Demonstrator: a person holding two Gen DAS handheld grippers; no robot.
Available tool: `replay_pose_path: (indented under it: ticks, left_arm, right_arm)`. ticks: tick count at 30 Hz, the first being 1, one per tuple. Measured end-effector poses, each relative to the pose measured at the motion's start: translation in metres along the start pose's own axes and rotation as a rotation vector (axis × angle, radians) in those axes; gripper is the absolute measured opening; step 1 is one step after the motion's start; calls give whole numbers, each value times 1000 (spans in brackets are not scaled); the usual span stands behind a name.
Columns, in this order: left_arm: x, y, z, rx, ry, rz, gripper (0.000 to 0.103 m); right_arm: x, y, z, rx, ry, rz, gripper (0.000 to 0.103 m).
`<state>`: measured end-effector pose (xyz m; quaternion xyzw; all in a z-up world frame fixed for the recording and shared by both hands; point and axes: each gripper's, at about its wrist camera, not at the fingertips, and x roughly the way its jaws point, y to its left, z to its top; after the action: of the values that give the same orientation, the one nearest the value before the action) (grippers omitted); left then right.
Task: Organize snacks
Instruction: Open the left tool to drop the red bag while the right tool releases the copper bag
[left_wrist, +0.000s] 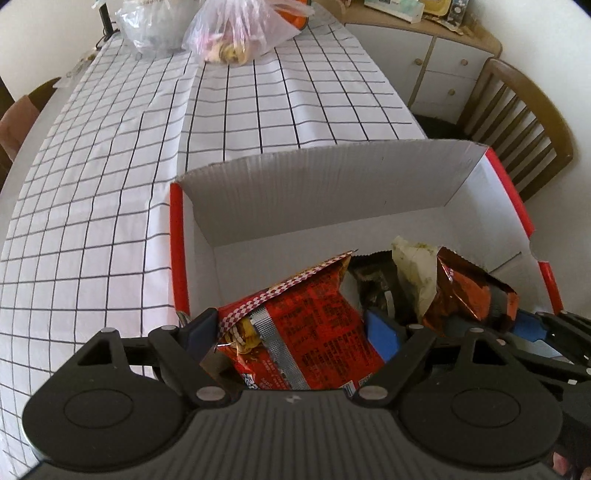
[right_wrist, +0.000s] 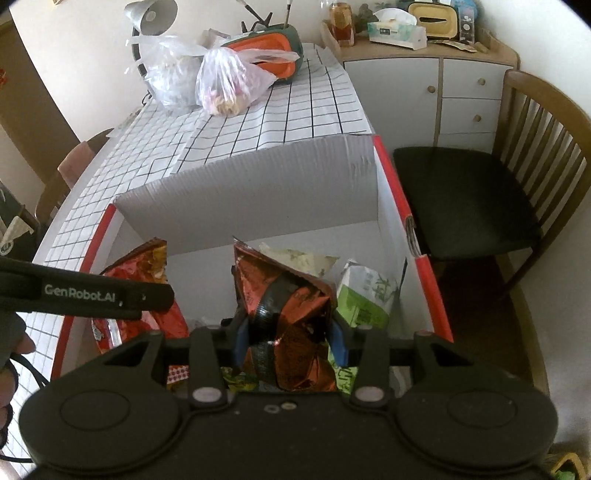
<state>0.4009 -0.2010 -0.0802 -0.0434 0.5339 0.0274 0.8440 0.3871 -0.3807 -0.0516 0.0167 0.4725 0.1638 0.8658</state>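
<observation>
A white grid-lined cloth (right_wrist: 295, 122) covers the counter. At its far end, toward twelve o'clock, two clear plastic bags (right_wrist: 225, 85) sit side by side, an orange-and-green container (right_wrist: 273, 55) just behind them. At two o'clock stands a white cabinet (right_wrist: 436, 96) with a tissue box (right_wrist: 397, 31) on top; at three o'clock, a wooden chair (right_wrist: 480, 199) with a dark seat.

The left gripper (left_wrist: 291, 334) points steeply down into the cardboard box (left_wrist: 332, 184), its jaws spread wide with a red snack packet (left_wrist: 314, 332) between them, blue pads at either side of it. The right gripper (right_wrist: 290, 338) also tilts down into the box, to the right of the left one, its jaws pinched on a crumpled copper-coloured packet (right_wrist: 291, 314). Fingertips (right_wrist: 22, 345) of the person's left hand show behind the left gripper.
</observation>
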Motion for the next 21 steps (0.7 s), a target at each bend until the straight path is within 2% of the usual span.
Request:
replay_pose_path:
  ticks: [11,18,21]
  left_arm:
    - [4,1,-7,-36,3,-14,86]
    - [-11,5,-13,-63,-36,-32,86]
    - [-19,9,-17,-71,-50,-36,86]
  right_arm:
    - [-3,-6,-4,-4,4,32,51]
    - [-18,-3,-7,-13,-40,55,69]
    - [-26,-3,-7,-6,-57,69,71]
